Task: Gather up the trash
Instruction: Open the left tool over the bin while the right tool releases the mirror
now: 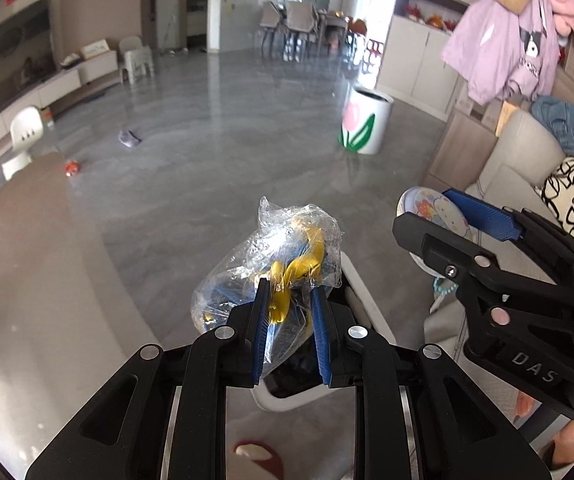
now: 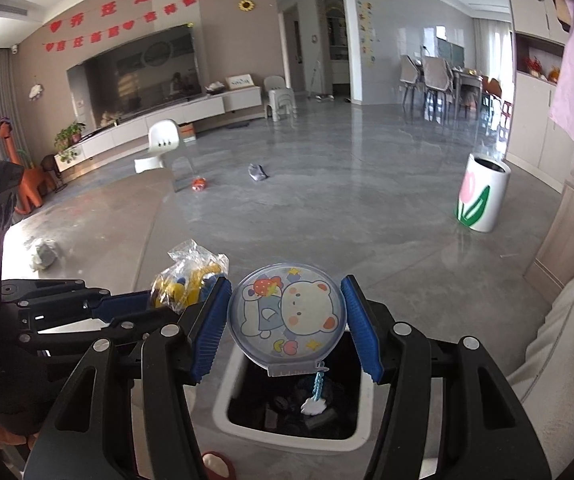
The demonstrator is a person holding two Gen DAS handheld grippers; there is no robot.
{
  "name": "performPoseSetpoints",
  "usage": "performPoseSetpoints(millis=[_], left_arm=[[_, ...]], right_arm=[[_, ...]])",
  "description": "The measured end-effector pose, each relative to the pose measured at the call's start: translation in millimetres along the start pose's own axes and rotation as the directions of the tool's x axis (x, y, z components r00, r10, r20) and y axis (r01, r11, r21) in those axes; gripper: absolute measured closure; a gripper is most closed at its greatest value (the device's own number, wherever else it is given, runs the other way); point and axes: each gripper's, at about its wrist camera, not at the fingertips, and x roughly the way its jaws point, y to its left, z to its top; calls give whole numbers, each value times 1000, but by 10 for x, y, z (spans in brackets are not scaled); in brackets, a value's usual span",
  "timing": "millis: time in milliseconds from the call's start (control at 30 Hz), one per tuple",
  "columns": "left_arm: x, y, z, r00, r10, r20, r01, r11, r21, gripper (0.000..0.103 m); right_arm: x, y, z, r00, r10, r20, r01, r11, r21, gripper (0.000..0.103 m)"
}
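Observation:
My left gripper (image 1: 289,286) is shut on a crumpled clear plastic bag (image 1: 271,264) with yellow and blue pieces inside, held over a white square trash bin (image 1: 367,312). The bag also shows in the right wrist view (image 2: 189,276). My right gripper (image 2: 287,312) is shut on a round flat fan with a cartoon bear (image 2: 287,314), a blue cord and white charm hanging from it. It holds the fan above the bin (image 2: 223,400), whose dark inside holds some trash. The right gripper also shows in the left wrist view (image 1: 447,220).
A white bin with a tulip picture (image 2: 483,196) stands on the grey floor at the right. A grey rag (image 2: 258,172), a red object (image 2: 199,184) and a crumpled grey lump (image 2: 45,254) lie on the floor and rug. A sofa (image 1: 519,168) is at the right.

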Motion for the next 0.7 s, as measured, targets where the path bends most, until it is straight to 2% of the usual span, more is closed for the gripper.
performPoseSetpoints(millis=[33,67,100,133,167,500,700], left_arm=[[39,1,5,1000,-1,-10,1,1000,3,80],[92,-12,6,1000,0,-24,1,1000,7,62],[154,-30,7,999,18,-41,-18,1000,13,26],[193,-50,29,998,39,-47,-38,999,17,11],[198,-70,26,997,72,-29,-71,997,23,6],[215,-46,41,991,131,-29,-129,991,44,5],[175,94,26,976,216,-18,-216,976,32,5]], right_arm=[[9,-13,-14,1000,-2,-2,2,1000,3,45],[14,-16,-25,1000,-6,-4,6,1000,5,45],[31,-27,-31,1000,-11,-9,11,1000,8,45],[47,-49,-48,1000,-13,-13,13,1000,13,45],[69,-90,-64,1000,-12,-17,13,1000,19,45],[218,-108,-123,999,1,-46,0,999,32,45],[325,-156,-154,998,4,-65,-1,999,45,45]])
